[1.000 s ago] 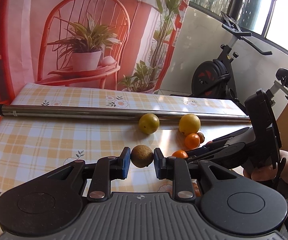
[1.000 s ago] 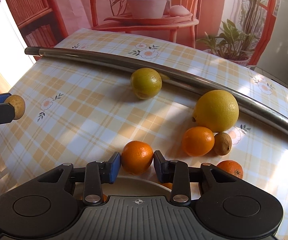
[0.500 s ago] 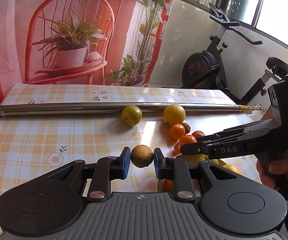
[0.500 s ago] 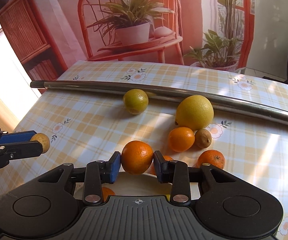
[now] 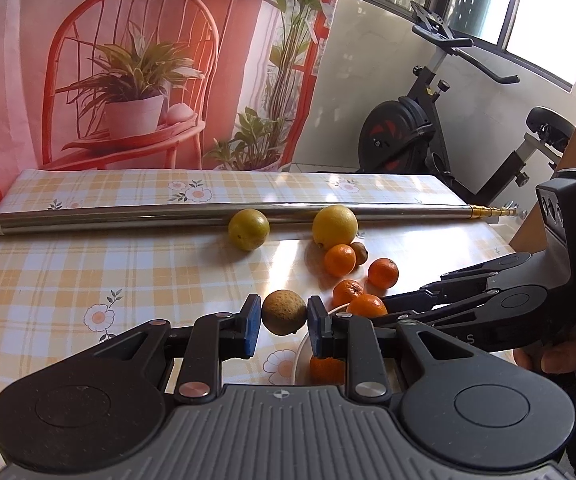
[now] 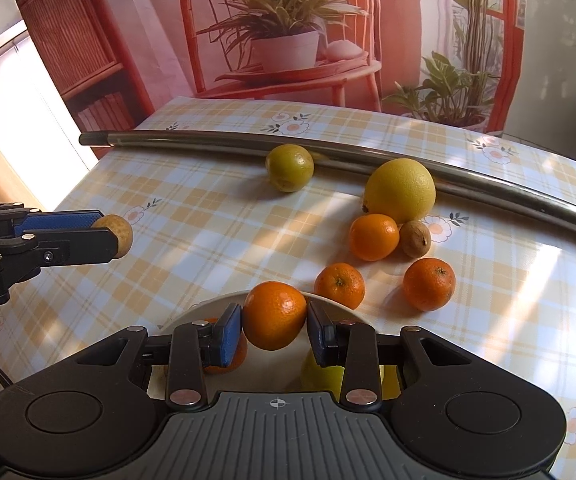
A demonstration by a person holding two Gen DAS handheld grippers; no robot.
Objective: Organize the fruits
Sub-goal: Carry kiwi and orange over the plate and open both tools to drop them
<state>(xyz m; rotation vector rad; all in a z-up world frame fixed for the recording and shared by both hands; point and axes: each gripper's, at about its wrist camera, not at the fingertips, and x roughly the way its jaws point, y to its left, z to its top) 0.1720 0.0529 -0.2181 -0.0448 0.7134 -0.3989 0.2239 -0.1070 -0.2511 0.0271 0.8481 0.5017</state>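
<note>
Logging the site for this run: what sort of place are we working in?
Probably a room at home: an exercise bike by the window, a printed backdrop of a chair with a potted plant, and a checked floral tablecloth.

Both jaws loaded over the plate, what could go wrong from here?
1. The orange in the right gripper hangs above the white plate, which already holds fruit; dropped, it may bounce or roll off.
2. The left gripper with its brown fruit sits close to the right one; they might collide.
</note>
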